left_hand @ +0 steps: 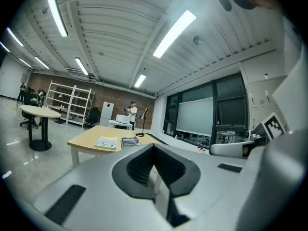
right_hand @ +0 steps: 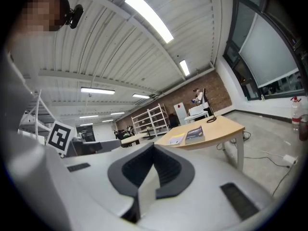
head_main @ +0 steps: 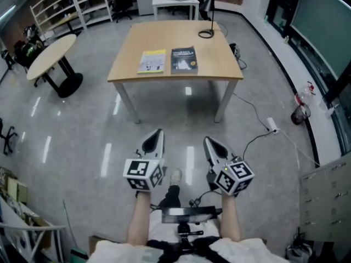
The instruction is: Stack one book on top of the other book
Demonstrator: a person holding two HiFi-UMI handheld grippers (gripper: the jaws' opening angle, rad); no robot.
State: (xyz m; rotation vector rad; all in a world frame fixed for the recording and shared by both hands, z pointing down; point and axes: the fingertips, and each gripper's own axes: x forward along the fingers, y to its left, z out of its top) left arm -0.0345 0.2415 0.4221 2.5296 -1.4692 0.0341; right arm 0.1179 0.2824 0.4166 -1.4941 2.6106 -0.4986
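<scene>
Two books lie side by side near the front edge of a wooden table: a yellow book on the left and a dark book on the right. Both also show far off in the left gripper view, yellow book and dark book, and in the right gripper view, yellow book and dark book. My left gripper and right gripper are held over the floor well short of the table, both shut and empty, pointing toward it.
A black desk lamp stands at the table's far right. A round table is at the left, shelving behind it. Cables and a power strip lie on the floor at the right. A fire extinguisher stands by the wall.
</scene>
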